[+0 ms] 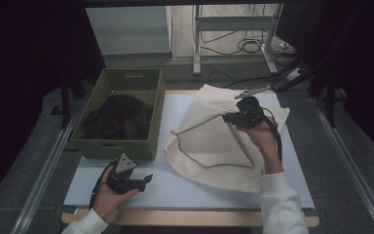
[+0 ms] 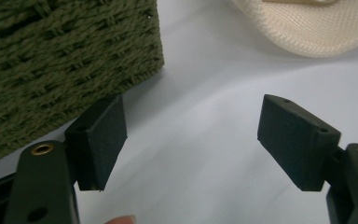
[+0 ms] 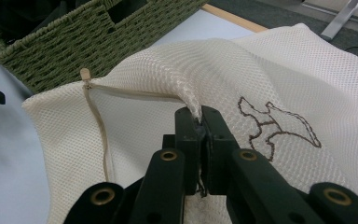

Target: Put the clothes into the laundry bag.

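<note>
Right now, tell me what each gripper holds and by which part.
The right gripper pinches a raised fold of the cream mesh bag, beside its zipper. The left gripper is open, holding nothing.

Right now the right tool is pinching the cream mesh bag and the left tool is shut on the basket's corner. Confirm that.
Not quite. The right tool does pinch the mesh bag, but the left tool is open, holding nothing, over the table beside the basket. The left gripper view shows it.

Cream mesh cloth bag [image 3: 270, 70], rough woven green basket [image 3: 88, 42], smooth matt white tabletop [image 2: 205, 140]
</note>
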Tool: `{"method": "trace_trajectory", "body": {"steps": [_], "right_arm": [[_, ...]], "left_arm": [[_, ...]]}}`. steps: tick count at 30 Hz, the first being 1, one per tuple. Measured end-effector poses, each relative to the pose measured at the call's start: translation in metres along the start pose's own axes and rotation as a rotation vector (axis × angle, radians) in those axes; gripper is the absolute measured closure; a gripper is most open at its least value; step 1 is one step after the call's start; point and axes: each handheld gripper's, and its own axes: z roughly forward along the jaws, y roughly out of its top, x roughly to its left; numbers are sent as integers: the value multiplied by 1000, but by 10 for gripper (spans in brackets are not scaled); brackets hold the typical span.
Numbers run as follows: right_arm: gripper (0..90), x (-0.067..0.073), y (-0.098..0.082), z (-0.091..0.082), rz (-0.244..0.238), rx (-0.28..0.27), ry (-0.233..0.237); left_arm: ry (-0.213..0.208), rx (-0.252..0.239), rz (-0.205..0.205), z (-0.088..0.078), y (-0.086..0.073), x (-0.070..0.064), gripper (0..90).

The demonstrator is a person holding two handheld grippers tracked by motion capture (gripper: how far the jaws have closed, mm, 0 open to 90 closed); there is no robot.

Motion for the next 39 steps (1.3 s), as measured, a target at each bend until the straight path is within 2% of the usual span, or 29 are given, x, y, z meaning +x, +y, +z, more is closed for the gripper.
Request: {"method": "trace_trajectory", "body": {"steps": [7, 12, 18, 24, 30, 33, 39], "right_arm": [[867, -1, -2, 1, 6, 2, 2], [867, 0, -2, 1, 1, 2, -1], [867, -1, -2, 0, 4, -3, 0], [867, 2, -2, -1, -8, -5, -20], [866, 1, -3, 0, -5, -1, -11], [866, 1, -3, 1, -5, 0, -10], [865, 1, -3, 1, -10, 2, -6]], "left_arm": [[-27, -26, 39, -10, 12, -11, 260], [-39, -43, 25, -20, 23, -14, 269], [-48, -66, 38, -33, 35, -15, 271], [-53, -101, 45, -46, 48, -15, 283], [-31, -127, 31, -54, 60, -8, 275], [-19, -152, 1, -58, 69, 0, 269], [18, -173, -17, -66, 83, 13, 263]]}}
